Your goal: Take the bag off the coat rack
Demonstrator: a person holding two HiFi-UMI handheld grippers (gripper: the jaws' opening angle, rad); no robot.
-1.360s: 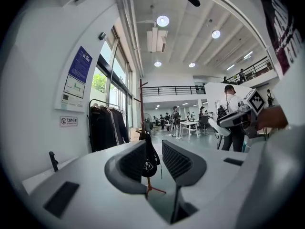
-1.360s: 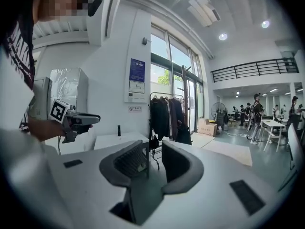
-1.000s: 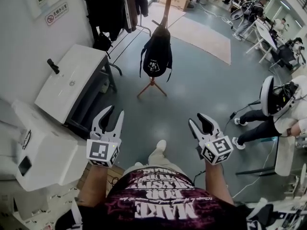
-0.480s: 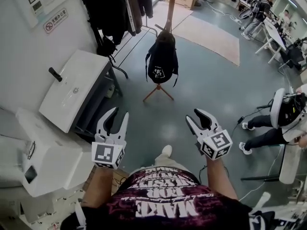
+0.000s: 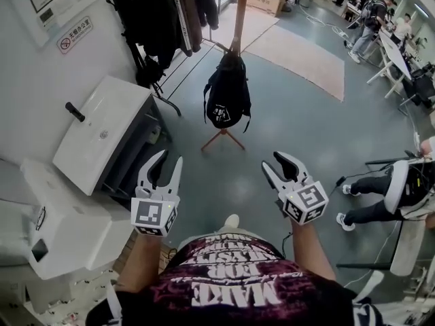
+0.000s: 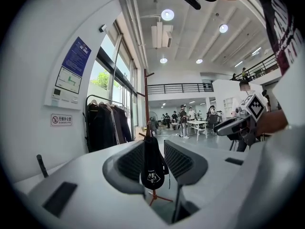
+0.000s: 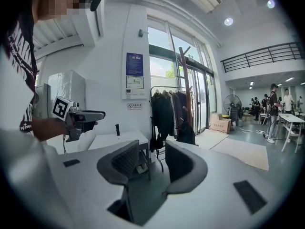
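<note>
Backpack (image 5: 226, 95), black with a white logo, hangs on the wooden coat rack (image 5: 239, 9) across the grey floor, well apart from me. It hangs from the pole's hooks, with its straps trailing down its sides above the rack's splayed feet.

My left gripper (image 5: 170, 158) and right gripper (image 5: 273, 160) are held out in front of my chest, both tongs spread wide with nothing in them. The left gripper view frames the backpack in the gap between its jaws, but only as a distant thing; the right gripper points more toward the garment rail of dark coats (image 5: 163, 12) by the wall.

I judge this to be the approach step: nothing has been grasped yet. Next I need to walk up to the rack, raise a gripper to the top of the bag, close on its carry loop or a strap, and lift it upward clear of the hook before pulling away.
</note>
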